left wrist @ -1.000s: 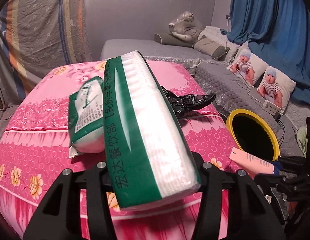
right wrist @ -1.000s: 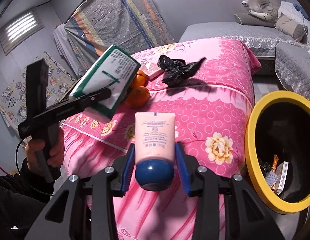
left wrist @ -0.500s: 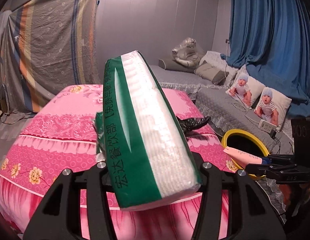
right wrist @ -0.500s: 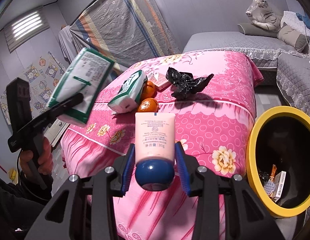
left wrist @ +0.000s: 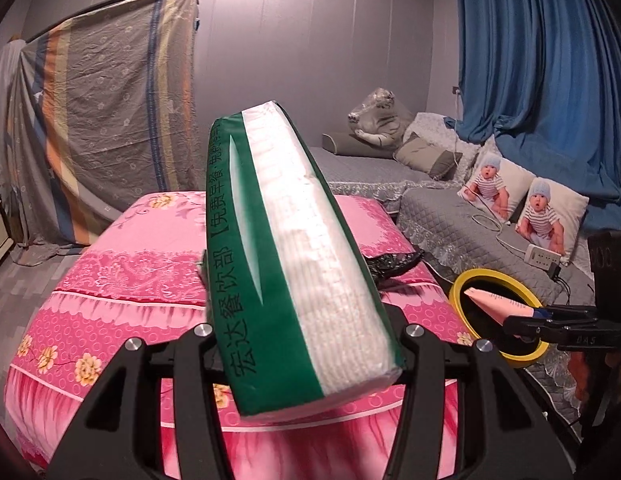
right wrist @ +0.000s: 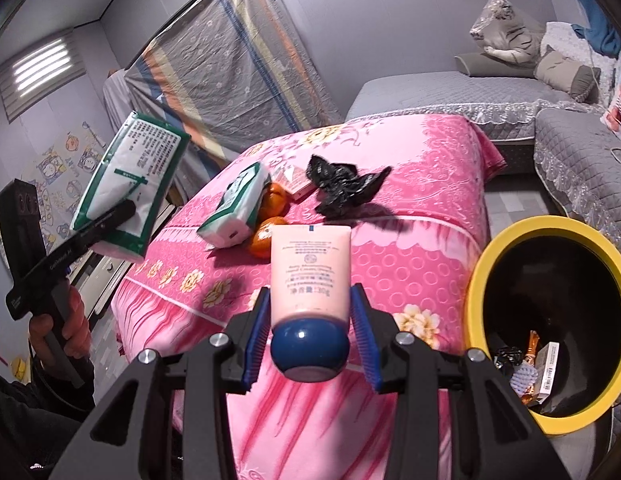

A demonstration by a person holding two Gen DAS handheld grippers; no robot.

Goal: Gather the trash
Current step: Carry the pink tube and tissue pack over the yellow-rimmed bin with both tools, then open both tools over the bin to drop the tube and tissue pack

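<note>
Left gripper [left wrist: 306,344] is clamped on a green-and-white tissue pack [left wrist: 286,256], which sticks up tilted above the pink bed [left wrist: 122,280]. From that camera you can also spot the right gripper [left wrist: 514,316] off to the side, holding a pink tube [left wrist: 494,302] just in front of the yellow-rimmed bin [left wrist: 456,284]. A bit of black plastic bag [left wrist: 394,262] peeks out behind the pack.

Over on the right wrist view, the right gripper is closed on that tube [right wrist: 308,272], its blue cap toward the camera, and the bin [right wrist: 476,280] sits right beside it. A few bits of trash already lie inside. On the bed there's a second tissue pack [right wrist: 234,212], two oranges [right wrist: 270,220] and the crumpled black bag [right wrist: 342,188].

So I'd say partway: two items are in hand but not dropped yet, and the bag plus maybe the other pack are left.
</note>
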